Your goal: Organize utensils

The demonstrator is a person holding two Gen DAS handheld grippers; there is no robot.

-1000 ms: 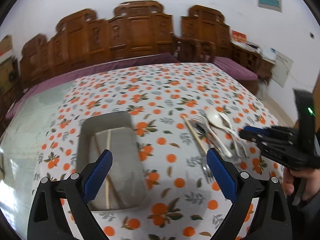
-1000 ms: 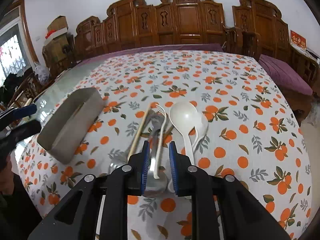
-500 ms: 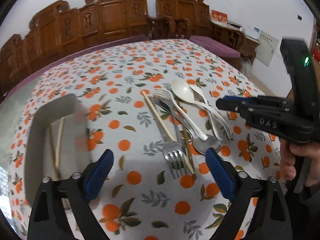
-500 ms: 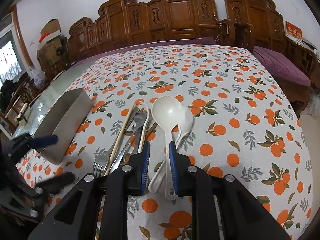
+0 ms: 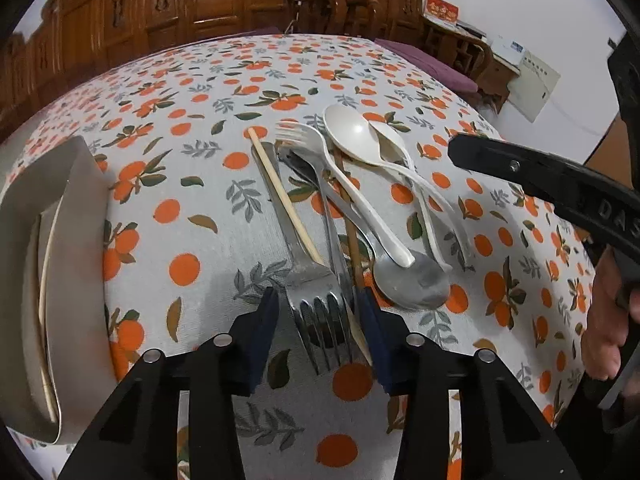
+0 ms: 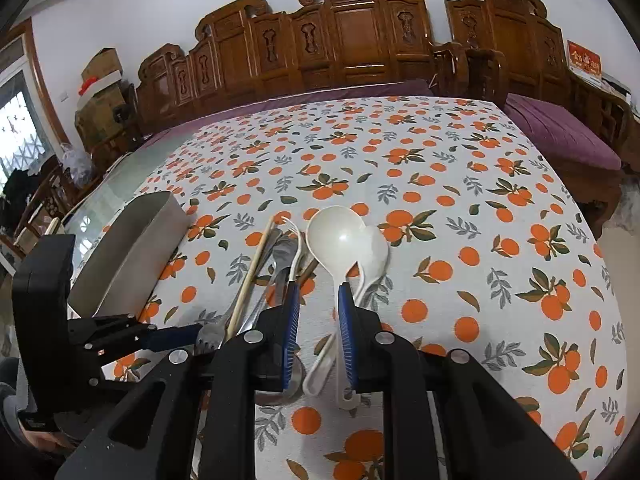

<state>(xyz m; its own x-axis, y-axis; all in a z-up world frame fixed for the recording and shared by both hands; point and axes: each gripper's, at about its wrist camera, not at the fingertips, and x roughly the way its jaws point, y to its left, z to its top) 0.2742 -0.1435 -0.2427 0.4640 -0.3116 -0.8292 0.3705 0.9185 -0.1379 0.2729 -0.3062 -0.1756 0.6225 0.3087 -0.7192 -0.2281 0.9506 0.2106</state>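
Observation:
A pile of utensils lies on the orange-print tablecloth: a metal fork (image 5: 316, 300), a metal spoon (image 5: 412, 280), a light chopstick (image 5: 284, 200), a white plastic fork (image 5: 304, 136) and two white spoons (image 5: 352, 132). My left gripper (image 5: 316, 320) is low over the metal fork's tines, jaws partly closed around them, with gaps on both sides. My right gripper (image 6: 318, 320) is narrowly open above the white spoon handles (image 6: 340, 320), holding nothing. A grey metal tray (image 5: 76, 184) at the left holds a chopstick (image 5: 46, 272).
The tray also shows in the right wrist view (image 6: 136, 248). Carved wooden chairs (image 6: 352, 36) stand behind the table. A purple bench cushion (image 6: 560, 136) is at the right. The table edge falls away at the right.
My left gripper moved from over the tray to the utensil pile, lowered, and narrowed around the fork's tines. My right gripper drew back a little from the pile and stays narrowly open.

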